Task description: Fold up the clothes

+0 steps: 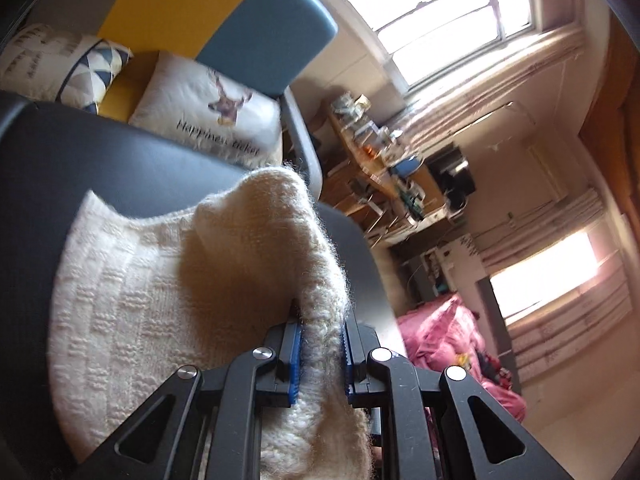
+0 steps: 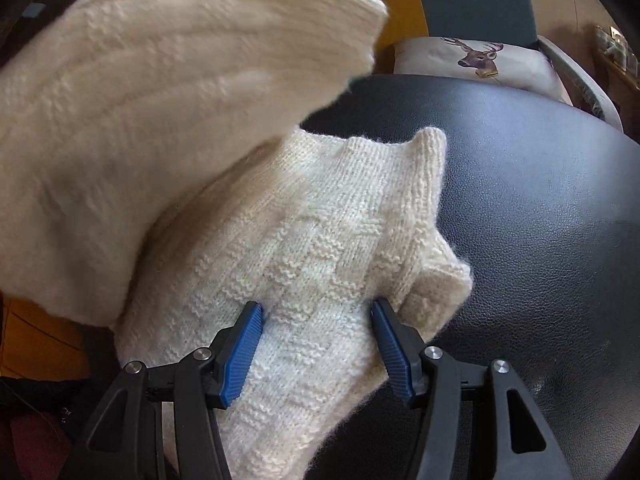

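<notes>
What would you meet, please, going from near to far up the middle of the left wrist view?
Left claw shut on the cream knitted sweater → black leather surface → white cushion with a deer print → blue backrest panel.

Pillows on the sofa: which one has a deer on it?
The white pillow nearest the black surface, with "Happiness ticket" printed under the deer head. The pillow with blue triangles and the cream pillow with writing show no deer.
</notes>
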A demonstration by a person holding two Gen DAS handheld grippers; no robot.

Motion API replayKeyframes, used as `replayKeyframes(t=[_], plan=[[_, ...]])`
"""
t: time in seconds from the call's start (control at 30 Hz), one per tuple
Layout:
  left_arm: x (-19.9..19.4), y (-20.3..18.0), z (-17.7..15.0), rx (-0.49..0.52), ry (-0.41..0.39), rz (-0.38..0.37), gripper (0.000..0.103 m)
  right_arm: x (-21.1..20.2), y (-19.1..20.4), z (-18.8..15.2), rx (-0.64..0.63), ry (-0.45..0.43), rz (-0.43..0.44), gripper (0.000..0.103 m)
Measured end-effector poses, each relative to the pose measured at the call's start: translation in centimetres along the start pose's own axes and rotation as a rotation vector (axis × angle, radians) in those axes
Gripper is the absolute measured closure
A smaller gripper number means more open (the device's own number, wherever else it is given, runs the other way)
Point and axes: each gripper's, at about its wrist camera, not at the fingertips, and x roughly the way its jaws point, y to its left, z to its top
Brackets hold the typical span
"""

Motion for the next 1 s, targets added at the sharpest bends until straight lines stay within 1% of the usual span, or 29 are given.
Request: replayKeyframes(t=[0.17, 0.27, 0.33, 0.37, 0.4, 0.53, 0.57, 0.63, 0.7, 0.73, 0.77, 0.83, 0.9, 0.93, 1.0], plan=[[5.0, 1.1, -2.1, -0.025, 0.100, 0.077, 0.087, -0.1, 0.0, -0.4, 0.007, -0.019, 0.009, 0.044], [6.8, 1.7, -3.3, -0.068, 0.130, 0.089, 0.087, -0.5, -0.2, -0.8, 0.011, -0.039, 0.022, 0.044], [7.7, 2.3, -3.9, -0.121, 0.146, 0.079, 0.086, -0.7, -0.3, -1.0, 0.002, -0.056, 0.029, 0.044], [7.7, 2.3, -4.0, -0.138, 0.149, 0.064, 0.085, -0.8, -0.2, -1.1, -0.005, -0.063, 0.032, 0.044], [7.8, 2.4, -4.2, -0.154, 0.152, 0.050, 0.082, -0.9, -0.1, -1.1, -0.010, -0.066, 0.036, 0.044], [5.4, 0.8, -3.9, -0.185, 0.160, -0.105, 0.080, -3.2, -1.2, -3.0, 0.015, -0.053, 0.030, 0.044], [4.1, -0.1, -3.4, -0.165, 0.146, -0.132, 0.078, -3.7, -1.5, -3.7, 0.022, -0.035, 0.016, 0.044], [1.2, -1.3, -2.8, -0.128, 0.107, -0.191, 0.070, -4.7, -2.4, -5.2, 0.041, -0.011, -0.003, 0.044], [-2.1, -1.0, -2.3, -0.106, 0.036, -0.221, 0.051, -6.3, -3.1, -6.8, 0.059, -0.006, -0.023, 0.044], [-3.9, -0.3, -2.2, -0.092, -0.011, -0.185, 0.049, -7.3, -3.1, -7.3, 0.065, -0.009, -0.040, 0.044], [-5.4, 0.9, -1.9, -0.076, -0.050, -0.132, 0.048, -8.4, -3.1, -7.8, 0.070, -0.016, -0.048, 0.044], [-7.7, 3.5, -2.2, -0.058, -0.101, -0.004, 0.048, -11.1, -1.6, -7.5, 0.063, -0.073, 0.034, 0.044], [-9.1, 6.7, -3.3, -0.072, -0.119, 0.117, 0.048, -13.5, -0.1, -7.0, 0.051, -0.124, 0.113, 0.043], [-9.9, 8.2, -3.9, -0.081, -0.124, 0.170, 0.048, -13.1, 0.7, -5.7, 0.024, -0.115, 0.143, 0.039], [-10.2, 10.5, -5.2, -0.116, -0.121, 0.194, 0.049, -12.3, 2.3, -3.0, -0.031, -0.095, 0.204, 0.035]])
